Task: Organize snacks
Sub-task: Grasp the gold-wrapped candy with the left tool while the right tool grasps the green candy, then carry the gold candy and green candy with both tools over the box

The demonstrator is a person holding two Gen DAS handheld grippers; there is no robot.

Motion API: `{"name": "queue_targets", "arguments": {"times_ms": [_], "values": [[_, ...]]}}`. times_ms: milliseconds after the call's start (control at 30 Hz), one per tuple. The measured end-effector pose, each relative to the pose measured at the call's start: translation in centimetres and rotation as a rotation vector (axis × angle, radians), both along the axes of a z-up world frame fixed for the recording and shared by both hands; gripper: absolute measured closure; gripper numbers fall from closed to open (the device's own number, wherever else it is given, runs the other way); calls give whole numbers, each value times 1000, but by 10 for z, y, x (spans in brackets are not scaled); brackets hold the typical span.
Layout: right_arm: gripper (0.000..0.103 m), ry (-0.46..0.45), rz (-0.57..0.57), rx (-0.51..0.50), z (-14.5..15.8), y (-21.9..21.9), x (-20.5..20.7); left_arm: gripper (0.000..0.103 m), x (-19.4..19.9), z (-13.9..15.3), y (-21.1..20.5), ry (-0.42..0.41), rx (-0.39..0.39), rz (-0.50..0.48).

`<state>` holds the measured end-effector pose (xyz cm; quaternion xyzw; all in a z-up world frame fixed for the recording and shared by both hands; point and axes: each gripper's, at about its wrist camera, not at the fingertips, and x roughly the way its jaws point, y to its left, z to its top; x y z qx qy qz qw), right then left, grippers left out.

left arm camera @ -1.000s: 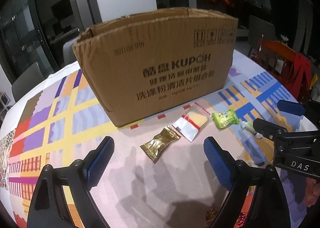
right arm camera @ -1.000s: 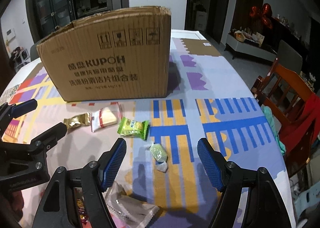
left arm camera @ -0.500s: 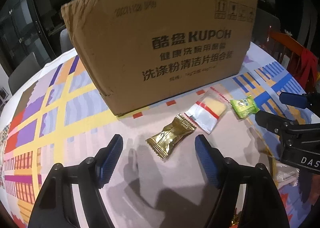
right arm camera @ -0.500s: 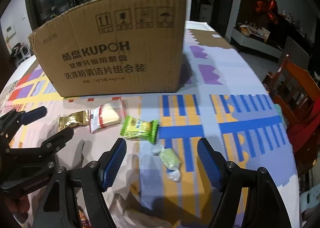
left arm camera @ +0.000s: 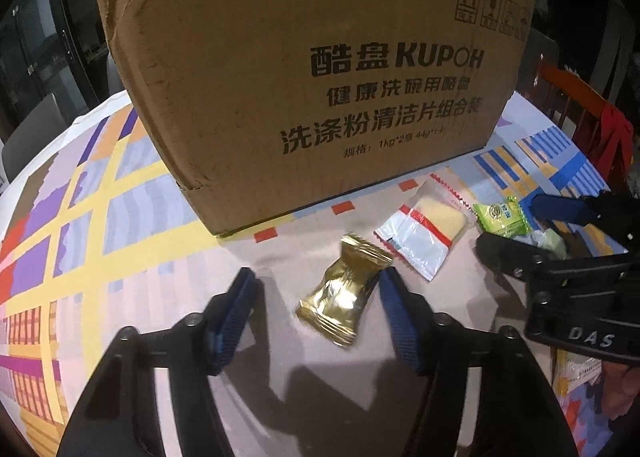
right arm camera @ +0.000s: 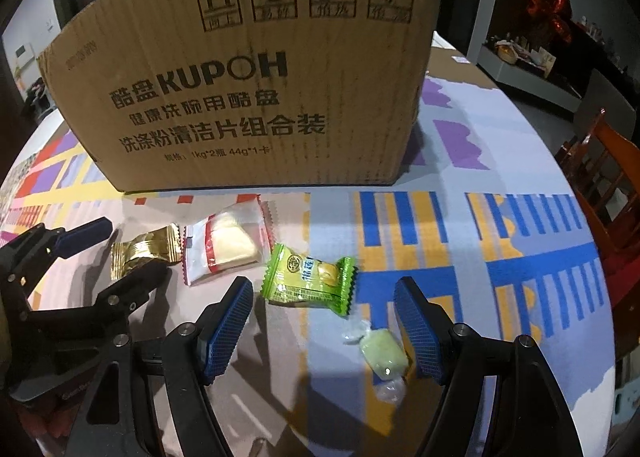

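Left gripper [left arm camera: 314, 291] jaws closing around the gold foil-wrapped candy [left arm camera: 344, 293], not yet gripping. Only the right-wrist view shows the pale green twist-wrapped candy [right arm camera: 382, 353] clearly, lying on the table between the wide right gripper [right arm camera: 324, 317] jaws, empty.

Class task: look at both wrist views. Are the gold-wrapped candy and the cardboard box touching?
Apart. The left wrist view shows a strip of patterned tablecloth between the gold-wrapped candy and the cardboard box; the right wrist view shows the same gap.
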<state>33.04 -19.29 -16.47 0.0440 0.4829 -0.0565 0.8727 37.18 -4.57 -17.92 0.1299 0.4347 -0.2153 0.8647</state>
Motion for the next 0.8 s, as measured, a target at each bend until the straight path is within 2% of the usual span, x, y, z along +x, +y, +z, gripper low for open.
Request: {"name": "queue_targets", "arguments": {"times_ms": [67,167,267,333,467,500,533,800], "values": [[34,7,2,2,-4,0,3,60,0,1,1,12,-19,-1],[38,4,2,0,-4,-2,4,70,-4,1,-4,4,-15,-19],[53,-3,-3,-12,-2,-3,3,77,-7,0,-8,5,-19,-17],[61,-9,2,-13,-1,-2,2,78,-8,0,-9,9,-25,-8],[67,-22,14,-5,2,-2,0,80,-10,0,-10,11,-26,7],[71,-27,18,-8,3,-1,-1,81,-10,0,-10,12,-25,11],[78,-33,23,-14,4,-2,0,81,-10,0,-10,13,-25,14],[80,-38,41,-6,8,-2,-1,81,-12,3,-7,19,-27,51]]}}
